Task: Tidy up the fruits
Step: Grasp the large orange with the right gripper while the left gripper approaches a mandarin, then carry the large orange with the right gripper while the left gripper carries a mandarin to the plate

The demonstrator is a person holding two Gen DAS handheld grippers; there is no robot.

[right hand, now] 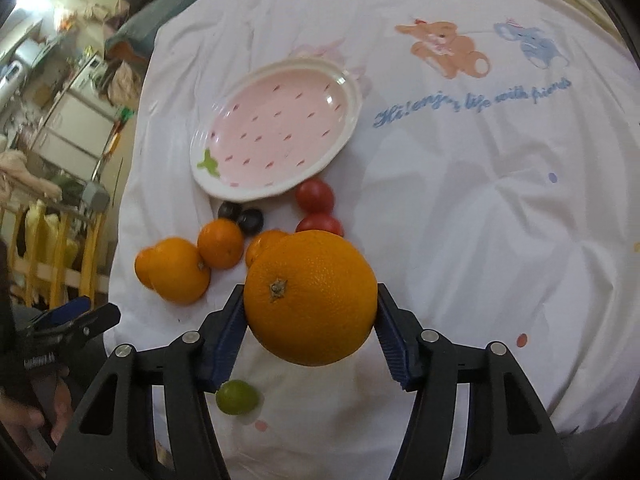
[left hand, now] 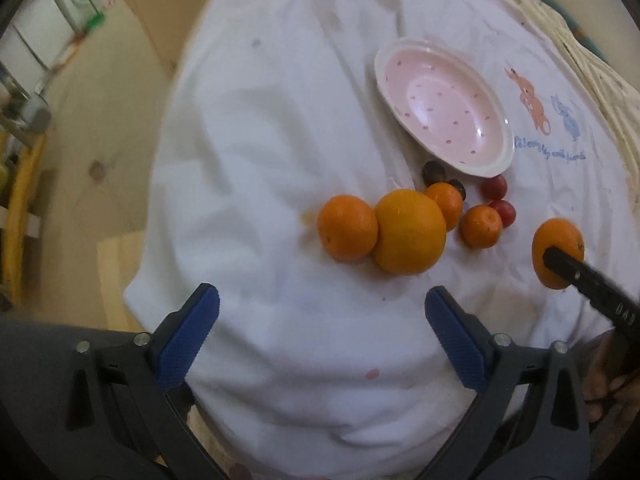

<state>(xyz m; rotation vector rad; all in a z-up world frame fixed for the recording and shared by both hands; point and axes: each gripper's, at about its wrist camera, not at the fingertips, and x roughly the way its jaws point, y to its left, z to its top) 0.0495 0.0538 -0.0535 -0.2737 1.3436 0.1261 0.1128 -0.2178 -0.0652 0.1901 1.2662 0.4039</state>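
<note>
Near the pink plate (right hand: 340, 80), the right gripper (right hand: 310, 320) stood clamped on a large orange (right hand: 310, 298); carrying it over looked next, while the left gripper (left hand: 320, 336) hung with jaws apart.

Bare cloth (left hand: 280, 128) left of plate (left hand: 506, 152), fruit cluster (left hand: 408, 232) below.

I see soft, even, slightly warm indoor light in both views. The pink plate (left hand: 444, 108) carries a pale glare patch. Shadows under the fruit stay faint. Both fisheye frames bend hard and go black at the corners; the background room on the left smears with blur.
</note>
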